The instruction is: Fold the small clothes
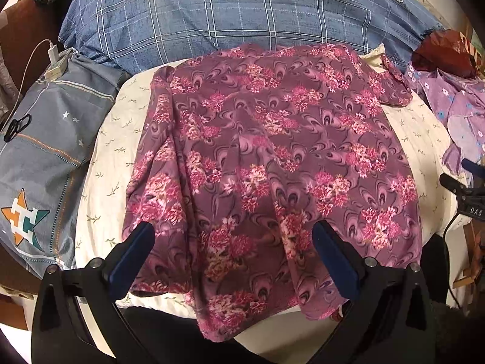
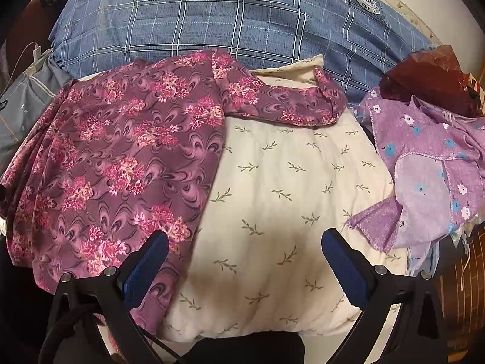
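Lying under both wide-apart hand-held grippers, left (image 1: 233,242) and right (image 2: 245,248): floral garment (image 1: 272,157).

Maroon floral garment (image 1: 272,157) spread flat on cream leaf-print cushion, one sleeve (image 2: 291,106) extended sideways at far edge, near hem draped over cushion's front, lilac flowered garment (image 2: 430,163) crumpled at right side

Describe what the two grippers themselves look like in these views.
Both the left gripper and right gripper have black frames with silver screws and two dark blue fingers. A black cable runs by the right one. No hands or sleeves show.
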`<action>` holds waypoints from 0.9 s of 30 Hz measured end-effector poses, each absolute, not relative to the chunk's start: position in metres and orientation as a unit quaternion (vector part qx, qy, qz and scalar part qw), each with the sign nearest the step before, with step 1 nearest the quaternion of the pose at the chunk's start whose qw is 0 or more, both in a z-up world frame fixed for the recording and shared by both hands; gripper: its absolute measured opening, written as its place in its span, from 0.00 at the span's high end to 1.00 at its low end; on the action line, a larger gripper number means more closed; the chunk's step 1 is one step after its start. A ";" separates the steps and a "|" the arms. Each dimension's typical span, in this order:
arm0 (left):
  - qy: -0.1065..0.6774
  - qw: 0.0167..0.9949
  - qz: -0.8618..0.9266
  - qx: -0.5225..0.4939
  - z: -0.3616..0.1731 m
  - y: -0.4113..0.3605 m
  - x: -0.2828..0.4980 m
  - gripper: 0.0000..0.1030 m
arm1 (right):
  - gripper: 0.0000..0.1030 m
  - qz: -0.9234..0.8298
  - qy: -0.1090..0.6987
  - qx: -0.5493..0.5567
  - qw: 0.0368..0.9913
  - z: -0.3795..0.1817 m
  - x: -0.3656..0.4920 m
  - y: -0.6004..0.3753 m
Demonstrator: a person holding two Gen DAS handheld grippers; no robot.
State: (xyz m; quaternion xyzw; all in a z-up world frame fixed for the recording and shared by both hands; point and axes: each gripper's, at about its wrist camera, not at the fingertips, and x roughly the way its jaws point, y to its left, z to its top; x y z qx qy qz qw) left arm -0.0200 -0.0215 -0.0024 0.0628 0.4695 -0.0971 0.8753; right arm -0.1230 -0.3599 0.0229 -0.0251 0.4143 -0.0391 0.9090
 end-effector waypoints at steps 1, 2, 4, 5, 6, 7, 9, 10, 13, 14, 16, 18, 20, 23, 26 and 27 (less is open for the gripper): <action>0.471 0.875 -0.099 0.061 -0.002 -0.024 -0.018 0.00 | 0.01 -0.039 0.415 -0.024 0.909 0.022 -0.122 -0.361; 0.472 0.874 -0.100 0.059 -0.001 -0.025 -0.016 0.00 | 0.01 -0.039 0.415 -0.024 0.909 0.022 -0.121 -0.361; 0.475 0.872 -0.103 0.059 -0.001 -0.030 -0.011 0.00 | 0.01 -0.037 0.417 -0.022 0.908 0.020 -0.119 -0.363; 0.476 0.871 -0.104 0.061 -0.001 -0.032 -0.010 0.00 | 0.01 -0.036 0.417 -0.022 0.908 0.019 -0.117 -0.363; 0.477 0.870 -0.104 0.063 -0.001 -0.035 -0.006 0.00 | 0.01 -0.035 0.419 -0.022 0.907 0.019 -0.116 -0.364; 0.478 0.870 -0.103 0.063 -0.001 -0.037 -0.004 0.00 | 0.01 -0.033 0.419 -0.021 0.907 0.018 -0.114 -0.365; 0.482 0.868 -0.103 0.064 -0.002 -0.041 0.001 0.00 | 0.02 -0.030 0.417 -0.018 0.908 0.020 -0.111 -0.368; 0.484 0.867 -0.104 0.064 -0.002 -0.043 0.004 0.00 | 0.02 -0.031 0.416 -0.018 0.909 0.020 -0.109 -0.370; 0.485 0.866 -0.102 0.066 -0.002 -0.048 0.012 0.00 | 0.02 -0.030 0.414 -0.009 0.910 0.021 -0.103 -0.379; 0.485 0.866 -0.101 0.068 -0.002 -0.050 0.015 0.00 | 0.02 -0.028 0.416 -0.002 0.909 0.021 -0.100 -0.384; 0.485 0.866 -0.098 0.072 -0.003 -0.053 0.021 0.00 | 0.02 -0.026 0.416 0.011 0.909 0.023 -0.093 -0.393; 0.486 0.865 -0.094 0.077 -0.004 -0.055 0.028 0.00 | 0.02 -0.029 0.416 0.032 0.908 0.024 -0.084 -0.410; 0.487 0.865 -0.089 0.081 -0.005 -0.056 0.035 0.00 | 0.03 -0.033 0.414 0.053 0.908 0.026 -0.075 -0.429; 0.497 0.861 -0.081 0.078 -0.003 -0.055 0.055 0.00 | 0.03 -0.054 0.408 0.061 0.909 0.030 -0.059 -0.456; 0.513 0.855 -0.071 0.043 0.002 -0.041 0.087 0.00 | 0.03 -0.091 0.397 0.073 0.910 0.042 -0.037 -0.493; 0.522 0.851 -0.065 0.015 0.005 -0.030 0.104 0.00 | 0.03 -0.105 0.392 0.082 0.910 0.047 -0.028 -0.509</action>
